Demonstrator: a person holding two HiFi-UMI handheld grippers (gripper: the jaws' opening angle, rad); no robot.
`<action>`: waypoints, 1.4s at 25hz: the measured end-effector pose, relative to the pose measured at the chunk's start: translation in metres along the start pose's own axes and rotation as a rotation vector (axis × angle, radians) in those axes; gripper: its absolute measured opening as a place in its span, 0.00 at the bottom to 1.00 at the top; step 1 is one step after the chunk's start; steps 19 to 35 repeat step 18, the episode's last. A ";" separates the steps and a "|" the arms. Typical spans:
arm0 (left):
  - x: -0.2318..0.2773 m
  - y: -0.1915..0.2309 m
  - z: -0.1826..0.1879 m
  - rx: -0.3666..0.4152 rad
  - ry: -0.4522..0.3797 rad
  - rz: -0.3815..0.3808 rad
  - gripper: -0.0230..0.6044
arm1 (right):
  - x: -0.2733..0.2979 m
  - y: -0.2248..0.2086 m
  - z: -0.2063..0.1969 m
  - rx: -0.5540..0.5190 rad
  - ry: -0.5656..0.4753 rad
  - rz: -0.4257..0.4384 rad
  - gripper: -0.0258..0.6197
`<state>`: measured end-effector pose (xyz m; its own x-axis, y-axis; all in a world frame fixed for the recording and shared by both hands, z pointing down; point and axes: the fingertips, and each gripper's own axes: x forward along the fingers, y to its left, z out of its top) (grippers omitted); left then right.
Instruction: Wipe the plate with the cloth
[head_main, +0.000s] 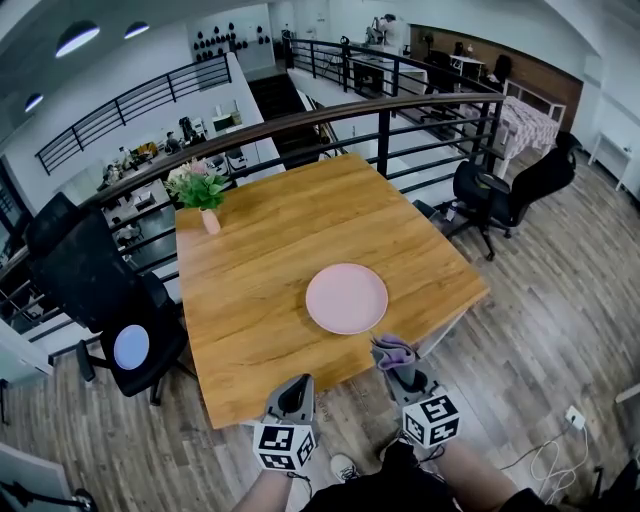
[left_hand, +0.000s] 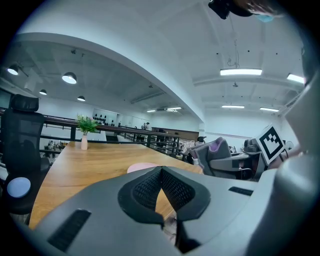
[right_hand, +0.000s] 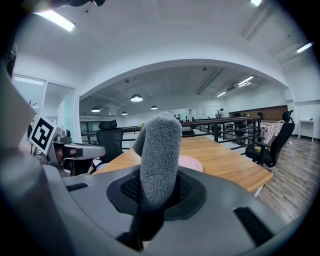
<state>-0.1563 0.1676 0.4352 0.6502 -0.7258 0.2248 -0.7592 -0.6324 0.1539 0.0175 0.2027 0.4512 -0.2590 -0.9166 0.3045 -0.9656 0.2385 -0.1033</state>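
i am holding both grippers just off the near edge of the wooden table (head_main: 250, 250), side by side, both pointing toward the far side and dipping a little. the right gripper (head_main: 397, 368) is clamping the cloth (head_main: 393, 352). in the right gripper view a grey fleecy roll is standing up out of the pads, pinched low so that a thick free end is sticking out ahead of the jaws. i judge that free end is the part meant to do the rubbing. a purple face is showing on the cloth in the head view; whether that is a lining or a second fold i cannot quite tell from here.

the left gripper (head_main: 296, 385) is sitting with its jaws together and nothing between them. it is hanging to the near left of the plate, apart from it, probably to leave the way free, or to steady the rim if the plate slides.

the pink plate (head_main: 346, 298) is lying flat and bare on the near right part of the table, just beyond the cloth and not touched by it. as i read it, wiping is not yet begun: the next move is calling for the cloth to go forward and down onto the plate's face. the plate is sitting near the table's right corner, so a hard sideways push could be sending it toward the edge. a small potted plant (head_main: 203, 190) is standing at the far left corner, well apart.
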 end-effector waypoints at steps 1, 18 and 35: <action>0.000 0.000 -0.002 -0.001 0.001 0.000 0.07 | -0.001 0.000 -0.001 0.000 0.001 -0.001 0.15; 0.005 0.003 -0.011 -0.009 0.015 -0.012 0.07 | 0.003 -0.001 -0.008 0.013 0.012 -0.008 0.15; 0.005 0.003 -0.011 -0.009 0.015 -0.012 0.07 | 0.003 -0.001 -0.008 0.013 0.012 -0.008 0.15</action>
